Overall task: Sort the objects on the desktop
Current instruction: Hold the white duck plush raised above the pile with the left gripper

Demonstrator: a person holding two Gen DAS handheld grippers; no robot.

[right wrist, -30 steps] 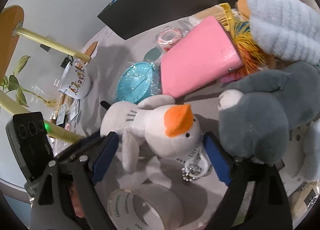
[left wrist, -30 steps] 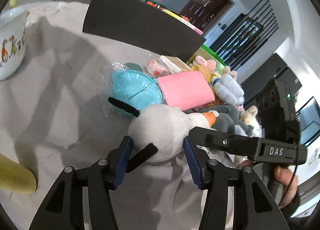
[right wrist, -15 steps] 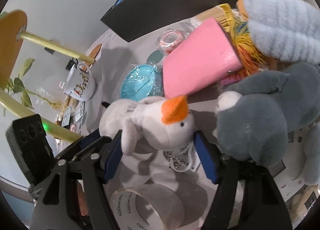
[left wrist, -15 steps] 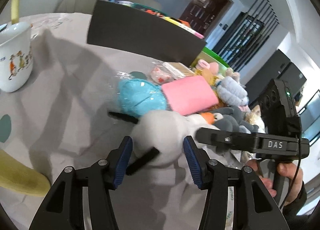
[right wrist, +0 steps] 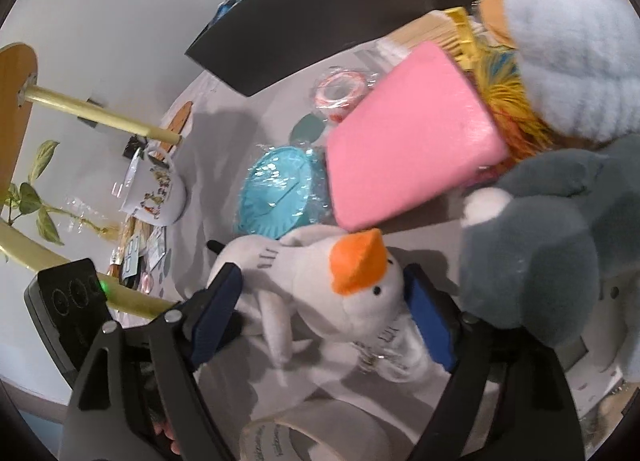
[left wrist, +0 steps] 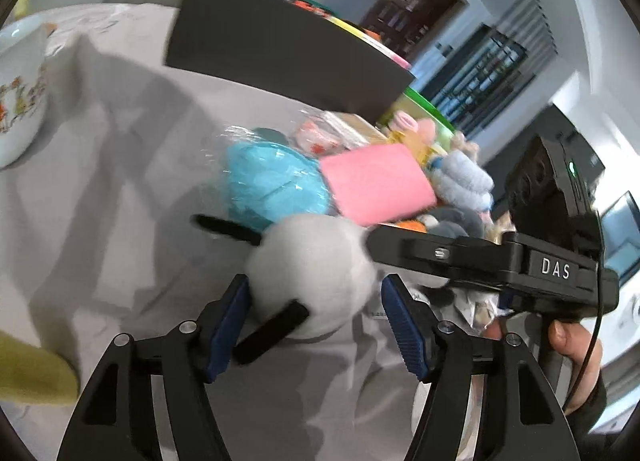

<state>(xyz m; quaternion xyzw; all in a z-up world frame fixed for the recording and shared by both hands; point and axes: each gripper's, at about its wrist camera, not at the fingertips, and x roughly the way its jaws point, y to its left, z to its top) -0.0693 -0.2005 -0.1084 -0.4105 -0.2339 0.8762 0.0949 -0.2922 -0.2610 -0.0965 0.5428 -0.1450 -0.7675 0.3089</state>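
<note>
A white plush goose with an orange beak and black legs lies on the grey tablecloth. My right gripper has closed its blue pads around the goose's head and body; the pads touch the plush on both sides. In the left wrist view the goose's rear sits between the pads of my left gripper, which stands open with a gap on the right side. The right gripper's body crosses that view from the right.
A pile sits beyond the goose: a teal wrapped disc, a pink pouch, a grey plush and a pale blue plush. A dark box stands behind. A mug is at left, a tape roll near me.
My right gripper has narrowed from wide open onto the goose and lifted it slightly. The left gripper has moved in closer around the goose's rear, staying open.
</note>
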